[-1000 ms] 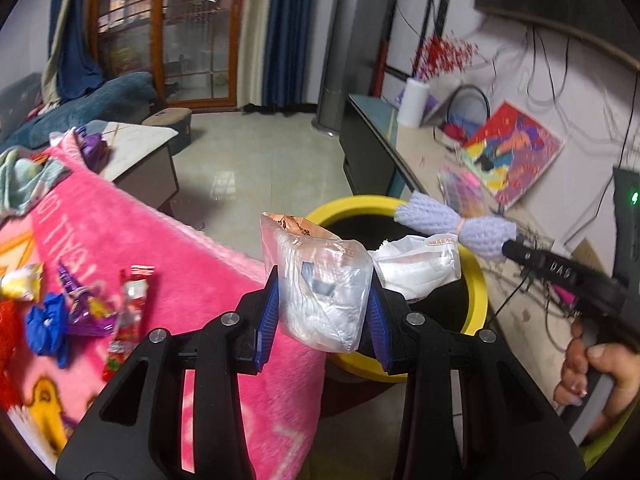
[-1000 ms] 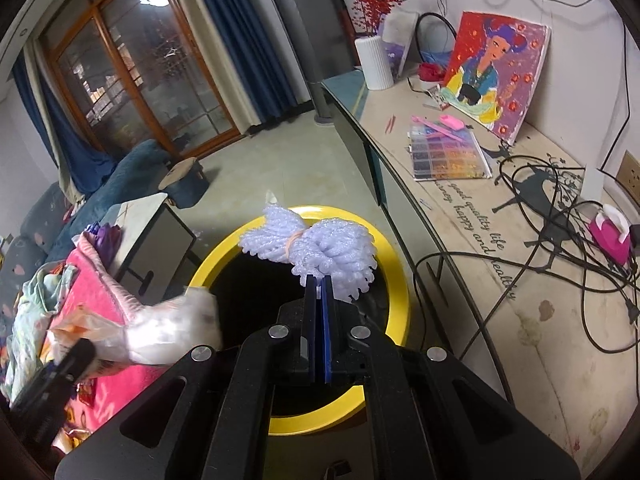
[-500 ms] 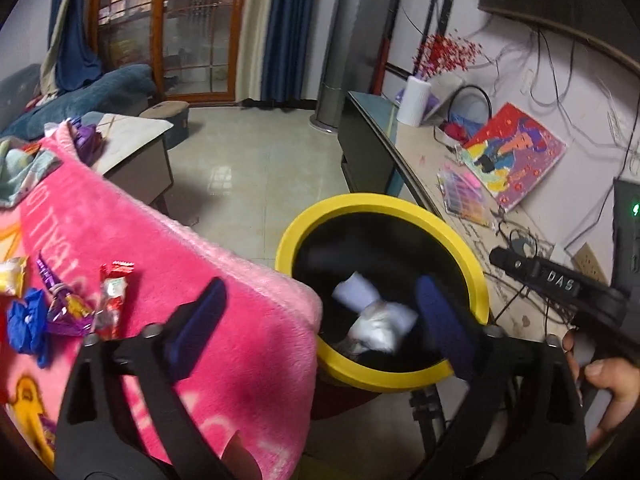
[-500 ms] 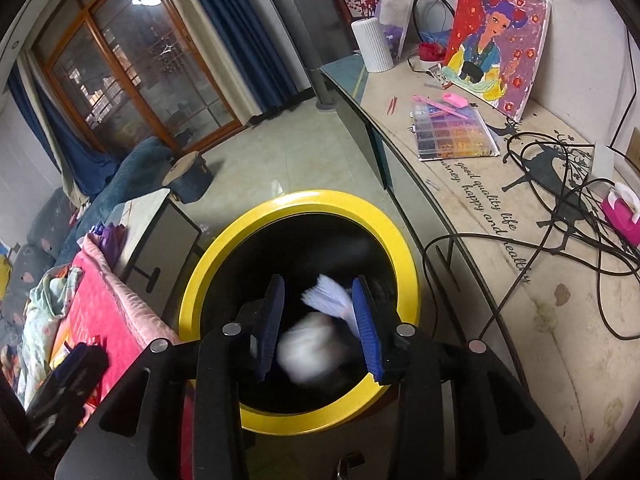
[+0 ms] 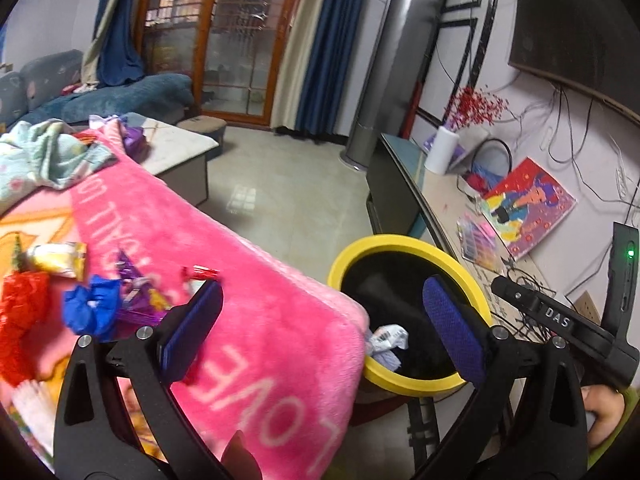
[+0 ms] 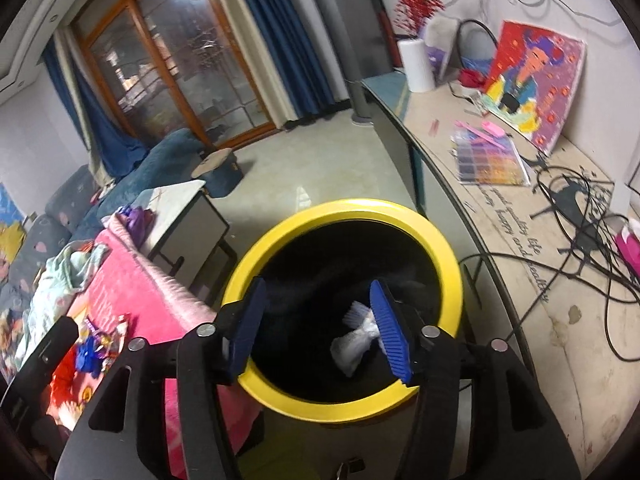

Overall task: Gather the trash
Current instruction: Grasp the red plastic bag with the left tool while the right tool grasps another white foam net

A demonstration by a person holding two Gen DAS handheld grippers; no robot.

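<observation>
Both grippers empty: left gripper (image 5: pixel 316 324) wide open, right gripper (image 6: pixel 320 328) just opening. Wrappers (image 5: pixel 92 308) on blanket (image 5: pixel 256 280), left of bin (image 6: pixel 344 212): light, crinkly, prob. slippery; pinch mid-bunch.

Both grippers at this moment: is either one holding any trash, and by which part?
Nothing is held. The left gripper and right gripper both stand open and empty; the right's jaws have just been opening. White trash lies inside the yellow bin.

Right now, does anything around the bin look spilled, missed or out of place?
Nothing spilled: the dropped trash lies inside the yellow-rimmed bin. Both grippers are empty, the right gripper having just been opening. Wrappers remain scattered on the pink blanket, uncollected.
</observation>
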